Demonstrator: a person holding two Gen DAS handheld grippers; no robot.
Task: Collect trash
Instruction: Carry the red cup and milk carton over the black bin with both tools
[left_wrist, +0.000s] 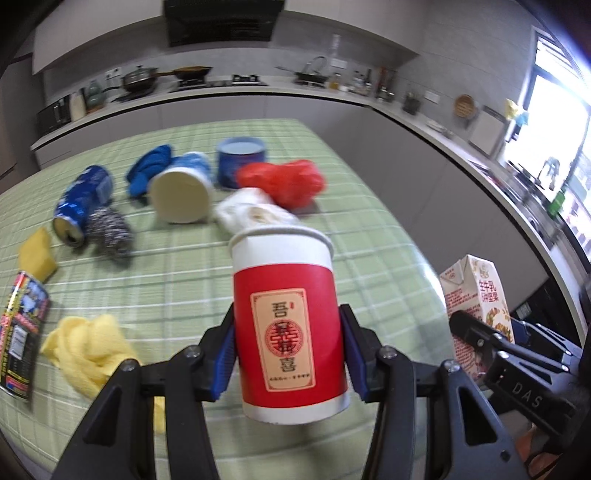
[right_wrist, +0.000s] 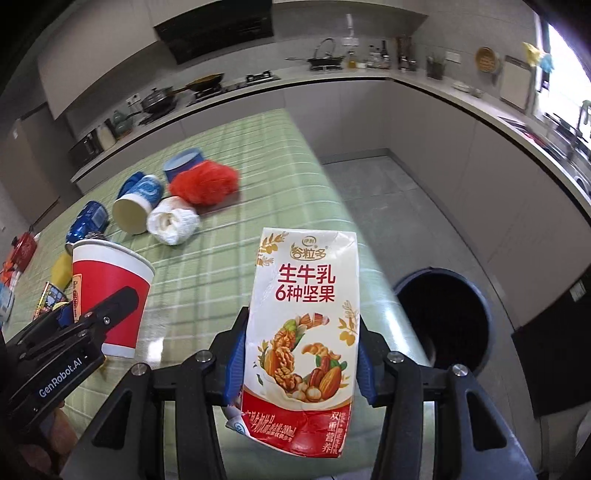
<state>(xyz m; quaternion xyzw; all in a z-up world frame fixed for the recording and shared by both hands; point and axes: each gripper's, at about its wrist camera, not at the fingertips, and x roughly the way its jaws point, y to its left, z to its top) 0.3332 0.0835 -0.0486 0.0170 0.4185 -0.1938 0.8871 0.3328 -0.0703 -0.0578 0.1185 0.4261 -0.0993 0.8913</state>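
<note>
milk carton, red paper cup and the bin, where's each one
milk carton (right_wrist: 303, 332), right wrist view, middle of its printed front
red paper cup (left_wrist: 288, 325), left wrist view, label on its side
bin (right_wrist: 443, 321), right wrist view, dark inside

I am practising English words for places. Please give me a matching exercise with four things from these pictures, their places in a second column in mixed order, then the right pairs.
Things:
1. red paper cup
2. milk carton
3. trash bin
4. steel scourer

Places:
A. on the floor beside the table
B. between the right gripper's pads
C. on the tablecloth, against a blue can
D. between the left gripper's pads

Pairs: 1-D, 2-B, 3-A, 4-C
</note>
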